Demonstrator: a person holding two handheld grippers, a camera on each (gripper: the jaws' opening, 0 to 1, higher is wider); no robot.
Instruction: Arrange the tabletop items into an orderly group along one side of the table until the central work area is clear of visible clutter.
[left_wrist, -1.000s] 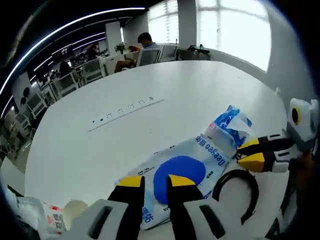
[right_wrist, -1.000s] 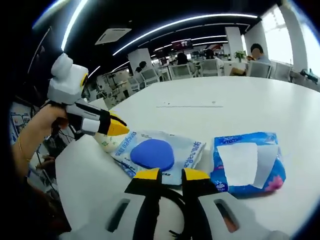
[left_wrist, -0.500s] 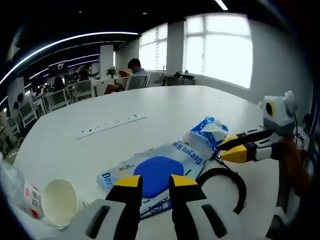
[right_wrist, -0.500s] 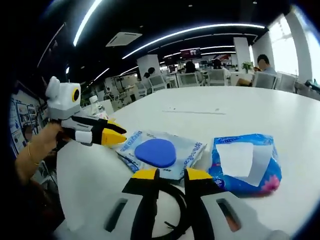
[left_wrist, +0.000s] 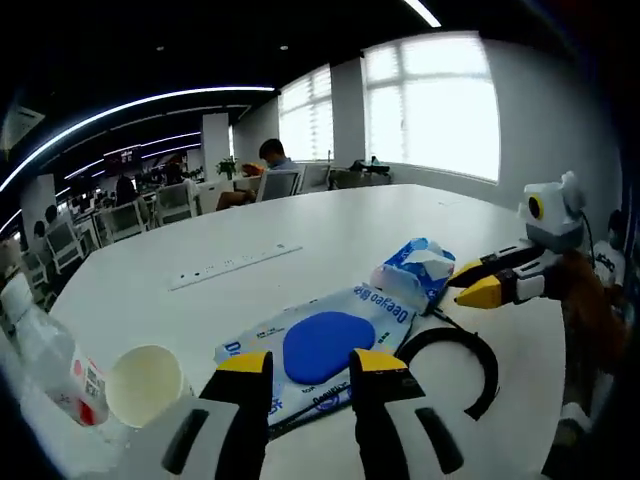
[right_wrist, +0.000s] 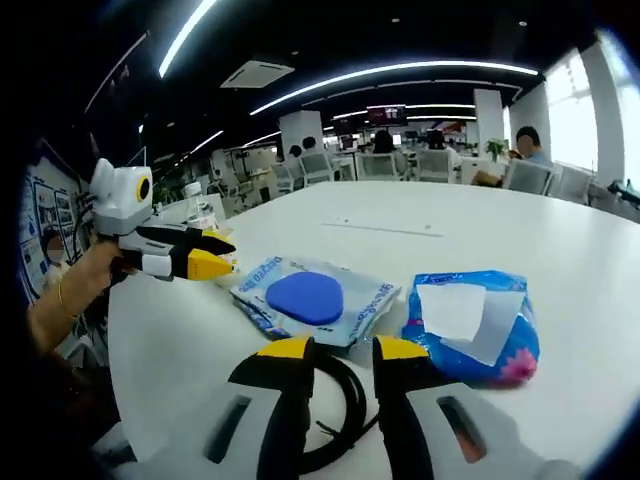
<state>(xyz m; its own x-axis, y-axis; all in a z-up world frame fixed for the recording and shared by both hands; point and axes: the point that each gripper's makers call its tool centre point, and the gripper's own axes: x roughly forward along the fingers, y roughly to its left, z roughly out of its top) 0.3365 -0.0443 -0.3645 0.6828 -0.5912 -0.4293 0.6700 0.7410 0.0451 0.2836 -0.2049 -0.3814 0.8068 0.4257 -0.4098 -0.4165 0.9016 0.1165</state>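
Observation:
A white and pale-blue wet-wipes pack (left_wrist: 325, 345) (right_wrist: 305, 298) with a blue oval lid lies flat on the white table (left_wrist: 330, 225). Touching its far end is a blue tissue pack (left_wrist: 425, 265) (right_wrist: 470, 320). A black cable loop (left_wrist: 455, 365) (right_wrist: 335, 410) lies beside both. My left gripper (left_wrist: 312, 365) hovers just short of the wipes pack, open and holding nothing; in the right gripper view it (right_wrist: 205, 253) hangs left of the pack. My right gripper (right_wrist: 343, 350) is open over the cable loop; in the left gripper view it (left_wrist: 478, 282) points at the tissue pack.
A paper cup (left_wrist: 145, 380) lies on its side and a clear water bottle (left_wrist: 50, 370) stands at the table's near left edge. A socket strip (left_wrist: 235, 265) (right_wrist: 385, 227) is set into the tabletop. People sit at chairs (left_wrist: 275, 180) beyond the far edge.
Both views have shifted with the hands; the left one drew back, bringing the cup and bottle into view. Both grippers' jaws stand a little wider. The packs and cable have not moved.

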